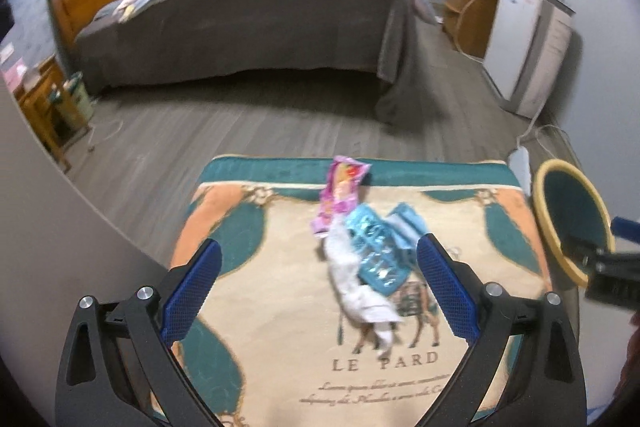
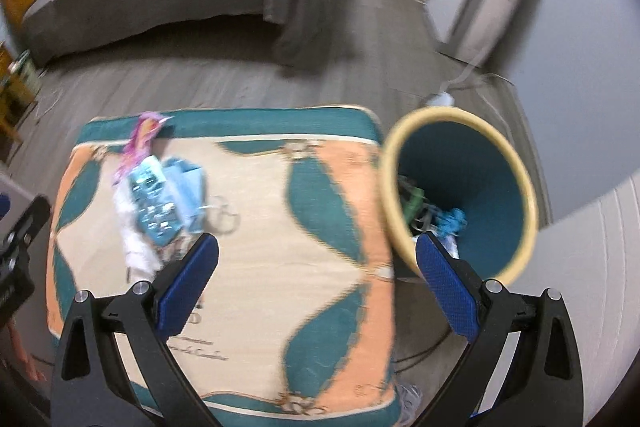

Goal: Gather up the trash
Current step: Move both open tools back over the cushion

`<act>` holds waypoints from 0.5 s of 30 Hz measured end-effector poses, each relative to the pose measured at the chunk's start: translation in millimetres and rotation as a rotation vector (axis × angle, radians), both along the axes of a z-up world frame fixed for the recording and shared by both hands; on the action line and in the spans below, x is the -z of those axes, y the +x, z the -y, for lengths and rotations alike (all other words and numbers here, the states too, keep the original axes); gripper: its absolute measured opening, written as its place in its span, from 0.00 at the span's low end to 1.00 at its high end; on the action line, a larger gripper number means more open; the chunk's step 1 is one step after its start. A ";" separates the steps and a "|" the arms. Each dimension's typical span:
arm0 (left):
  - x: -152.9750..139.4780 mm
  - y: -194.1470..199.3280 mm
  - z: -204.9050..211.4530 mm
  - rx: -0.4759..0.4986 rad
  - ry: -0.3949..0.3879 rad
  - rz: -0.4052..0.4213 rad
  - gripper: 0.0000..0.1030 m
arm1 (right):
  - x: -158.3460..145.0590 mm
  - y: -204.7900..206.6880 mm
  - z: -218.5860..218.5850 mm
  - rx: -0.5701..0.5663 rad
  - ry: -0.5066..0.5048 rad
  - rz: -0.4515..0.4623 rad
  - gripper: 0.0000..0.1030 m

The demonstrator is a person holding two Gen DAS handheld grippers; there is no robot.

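Observation:
A pile of trash lies on a patterned cloth-covered table (image 1: 280, 307): a pink wrapper (image 1: 341, 195), a shiny blue wrapper (image 1: 376, 253), a light blue packet (image 1: 408, 223) and crumpled white tissue (image 1: 360, 291). My left gripper (image 1: 320, 291) is open, its fingers either side of the pile and above it. The pile also shows in the right wrist view (image 2: 154, 199). My right gripper (image 2: 316, 283) is open and empty above the table's right edge. A teal bin with a yellow rim (image 2: 460, 195) stands right of the table and holds some trash.
A bed (image 1: 248, 11) stands across the grey wood floor. A white cabinet (image 1: 524, 43) and wooden nightstand (image 1: 466, 15) stand at the right wall. Another wooden stand (image 1: 44, 107) is at the left. Cables (image 2: 480, 79) lie behind the bin.

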State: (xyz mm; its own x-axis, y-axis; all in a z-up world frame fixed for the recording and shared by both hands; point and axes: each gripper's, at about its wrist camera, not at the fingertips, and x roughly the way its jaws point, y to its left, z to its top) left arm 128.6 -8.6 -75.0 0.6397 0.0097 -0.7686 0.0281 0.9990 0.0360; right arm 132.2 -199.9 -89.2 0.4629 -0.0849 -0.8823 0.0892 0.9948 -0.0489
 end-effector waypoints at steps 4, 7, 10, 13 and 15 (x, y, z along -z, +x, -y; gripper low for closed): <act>7.2 7.4 -9.9 -0.021 0.039 -0.027 0.94 | 4.9 10.7 -20.3 -0.065 0.042 0.000 0.94; 14.7 13.7 -17.2 -0.023 0.044 -0.049 0.94 | 13.3 20.6 -30.2 -0.084 0.070 -0.016 0.94; 25.6 18.4 -21.5 -0.015 0.054 -0.071 0.94 | 23.4 31.4 -35.4 -0.095 0.054 -0.040 0.94; 43.4 21.4 -19.7 0.022 0.065 -0.114 0.94 | 33.4 45.5 -37.5 -0.092 0.061 -0.054 0.94; 56.1 22.1 -15.3 0.049 0.092 -0.141 0.94 | 38.2 52.5 -36.6 -0.081 0.064 -0.061 0.94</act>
